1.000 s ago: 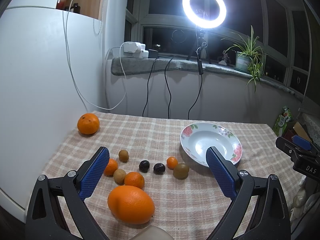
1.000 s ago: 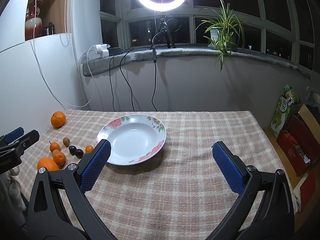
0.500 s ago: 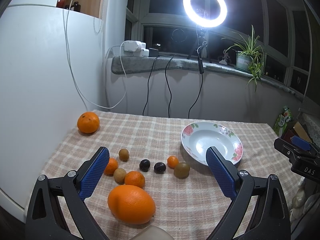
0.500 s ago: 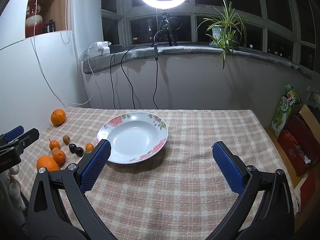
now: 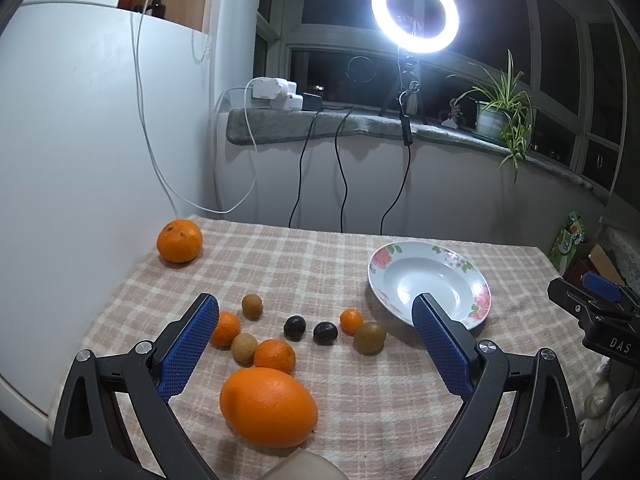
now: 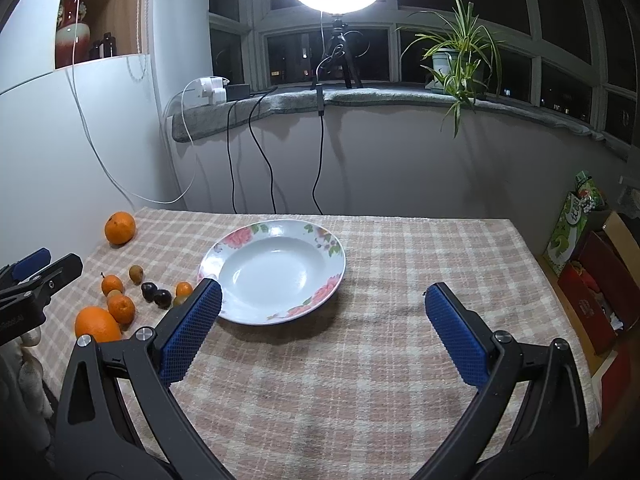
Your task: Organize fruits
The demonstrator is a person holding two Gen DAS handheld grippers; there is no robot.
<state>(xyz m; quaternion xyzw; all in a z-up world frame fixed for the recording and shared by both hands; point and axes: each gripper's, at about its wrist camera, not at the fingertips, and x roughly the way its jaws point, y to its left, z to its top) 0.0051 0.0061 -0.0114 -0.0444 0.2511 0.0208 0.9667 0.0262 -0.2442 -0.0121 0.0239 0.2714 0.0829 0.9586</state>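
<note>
The fruits lie loose on the checked cloth of the counter (image 6: 360, 360), toward its left side: a large orange (image 5: 269, 406) nearest the left gripper, a smaller orange (image 5: 275, 356) just behind it and touching or nearly touching a tan round fruit (image 5: 243, 347), another small orange (image 5: 225, 328) partly hidden by the left blue pad, a second tan fruit (image 5: 252, 306) farther back, two dark plums (image 5: 295, 327) side by side, a tiny orange (image 5: 351, 321) and a greenish-brown fruit (image 5: 369, 337) just beside it. A lone mandarin (image 5: 179, 240) sits well apart at the far left corner of the cloth. The floral plate (image 6: 332, 248) stands to the right of the fruit, holding nothing. The left gripper (image 5: 316, 340) hangs above the fruit cluster, its jaws spread wide and gripping nothing. The right gripper (image 6: 322, 324) hangs over bare cloth in front of the plate, jaws equally wide and holding nothing. Behind the counter a ring light (image 5: 415, 12) glows on the windowsill (image 6: 380, 98), with a potted plant (image 6: 456, 56) to its right and cables hanging down the wall.
</note>
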